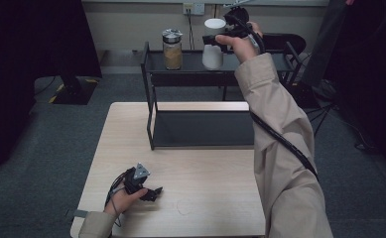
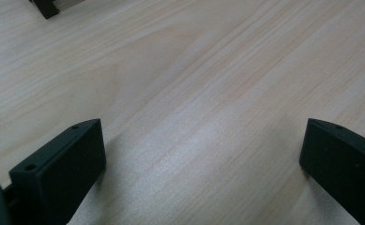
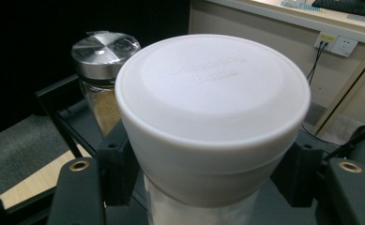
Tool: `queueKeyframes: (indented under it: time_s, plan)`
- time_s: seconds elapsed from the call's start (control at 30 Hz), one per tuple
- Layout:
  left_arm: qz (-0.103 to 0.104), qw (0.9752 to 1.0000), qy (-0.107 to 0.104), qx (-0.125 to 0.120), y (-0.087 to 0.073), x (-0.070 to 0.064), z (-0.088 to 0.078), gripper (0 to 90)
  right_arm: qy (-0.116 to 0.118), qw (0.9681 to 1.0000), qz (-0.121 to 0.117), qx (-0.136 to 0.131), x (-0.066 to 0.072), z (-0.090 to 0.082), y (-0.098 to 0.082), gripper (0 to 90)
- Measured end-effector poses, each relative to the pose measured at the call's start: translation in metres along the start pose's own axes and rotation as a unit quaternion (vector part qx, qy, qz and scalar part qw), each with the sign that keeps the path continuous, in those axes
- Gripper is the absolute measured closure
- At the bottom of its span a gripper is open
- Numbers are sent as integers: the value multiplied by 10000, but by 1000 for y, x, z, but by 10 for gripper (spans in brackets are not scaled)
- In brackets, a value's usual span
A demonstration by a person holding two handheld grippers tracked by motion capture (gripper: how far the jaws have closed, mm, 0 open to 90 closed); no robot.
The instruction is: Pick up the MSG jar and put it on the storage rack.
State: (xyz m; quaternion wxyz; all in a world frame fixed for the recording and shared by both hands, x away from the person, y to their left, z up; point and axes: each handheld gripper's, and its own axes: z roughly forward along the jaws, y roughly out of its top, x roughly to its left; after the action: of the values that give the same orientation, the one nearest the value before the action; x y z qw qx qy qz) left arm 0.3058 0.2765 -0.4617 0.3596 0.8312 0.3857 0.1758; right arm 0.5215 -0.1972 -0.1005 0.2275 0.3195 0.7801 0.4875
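A white seasoning bottle (image 1: 213, 55) with a wide white lid (image 3: 213, 89) is at the top shelf of a black rack (image 1: 195, 60). My right gripper (image 1: 215, 39) (image 3: 208, 174) is shut on it just under the lid, one jaw on each side. I cannot tell whether the bottle's base touches the shelf. Beside it, to the left, stands a glass jar (image 1: 172, 49) (image 3: 100, 79) with a metal lid and brown contents. My left gripper (image 1: 151, 192) (image 2: 203, 150) rests low on the wooden table (image 1: 205, 188), open, with nothing between its jaws.
The rack's lower shelf (image 1: 200, 129) sits on the far half of the table. One black rack foot (image 2: 45, 7) is ahead of the left gripper. A wall socket (image 1: 194, 8) and cables lie behind the rack, and a stand (image 1: 71, 89) is on the floor at left.
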Motion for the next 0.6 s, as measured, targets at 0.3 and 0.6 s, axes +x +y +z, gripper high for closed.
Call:
queueKeyframes:
  time_s: [0.3,0.6]
  plan:
    - [0,10000,0,-1,0,0,0,0,-123,9999,33,9,0,10,-3,350]
    - [-1,10000,0,-1,0,0,0,0,-230,9997,15,-6,2,15,-7,348]
